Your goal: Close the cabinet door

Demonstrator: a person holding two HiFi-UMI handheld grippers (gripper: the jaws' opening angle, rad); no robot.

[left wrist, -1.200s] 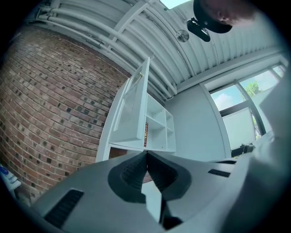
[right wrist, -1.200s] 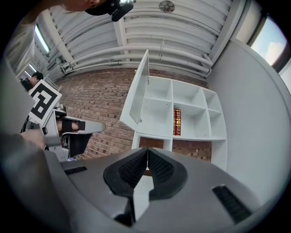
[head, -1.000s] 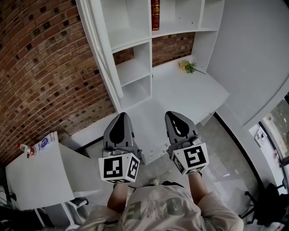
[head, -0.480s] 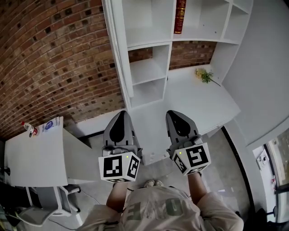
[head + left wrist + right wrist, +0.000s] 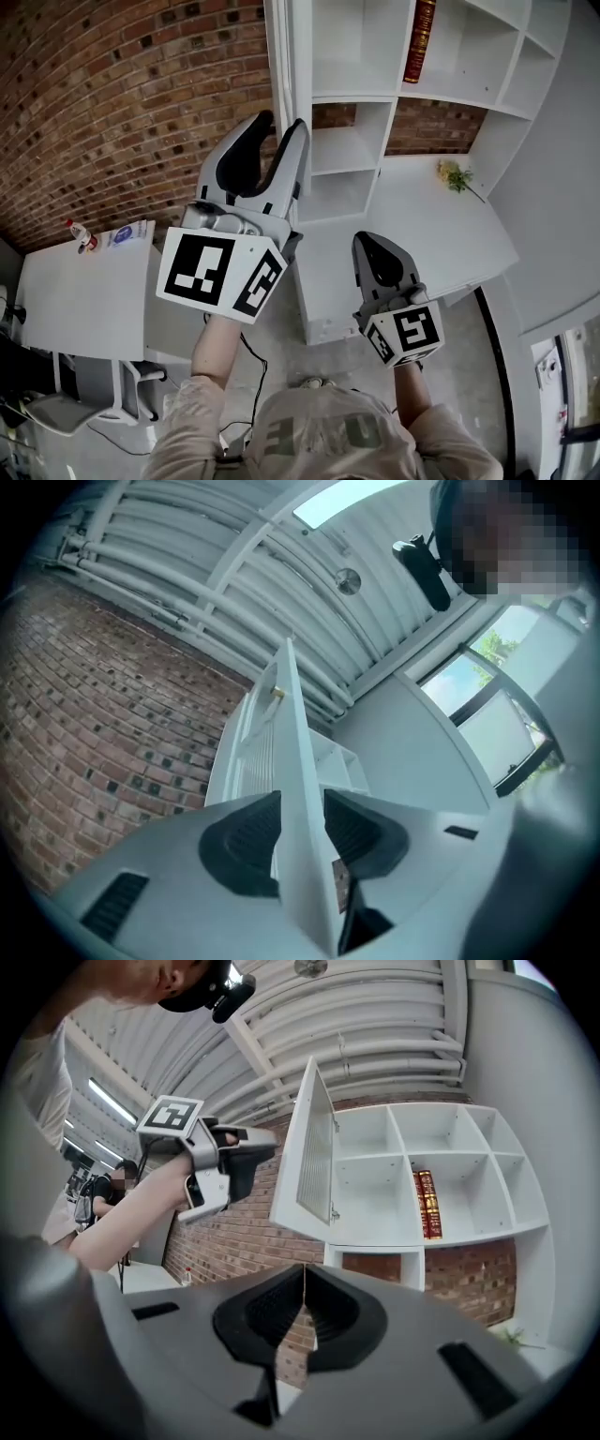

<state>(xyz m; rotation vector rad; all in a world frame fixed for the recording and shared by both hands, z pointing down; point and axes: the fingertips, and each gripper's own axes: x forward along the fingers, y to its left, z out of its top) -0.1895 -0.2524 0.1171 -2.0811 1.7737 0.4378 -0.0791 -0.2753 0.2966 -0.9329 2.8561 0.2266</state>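
The white cabinet door [image 5: 281, 56] stands open, edge-on to me, hinged on the white shelf unit [image 5: 356, 150]. My left gripper [image 5: 284, 120] is raised to that edge. In the left gripper view the door [image 5: 295, 761] runs between the jaws of the left gripper [image 5: 302, 797], which are opening; I cannot see the pads pressing it. The right gripper view shows the door [image 5: 314, 1162] swung out, with the left gripper [image 5: 230, 1162] at its free edge. My right gripper [image 5: 368, 240] hangs lower over the desk, and its jaws [image 5: 304, 1267] are shut with nothing in them.
A red book [image 5: 419, 42] stands in an upper shelf compartment. The white desk [image 5: 412, 225] below carries a small flower sprig [image 5: 453, 175]. A brick wall [image 5: 112, 94] lies to the left, above a white table [image 5: 84, 291] with a small bottle [image 5: 80, 236].
My left gripper has risen from beside the right one up to the door's edge, and its jaws have spread. The right gripper has stayed low and shut.
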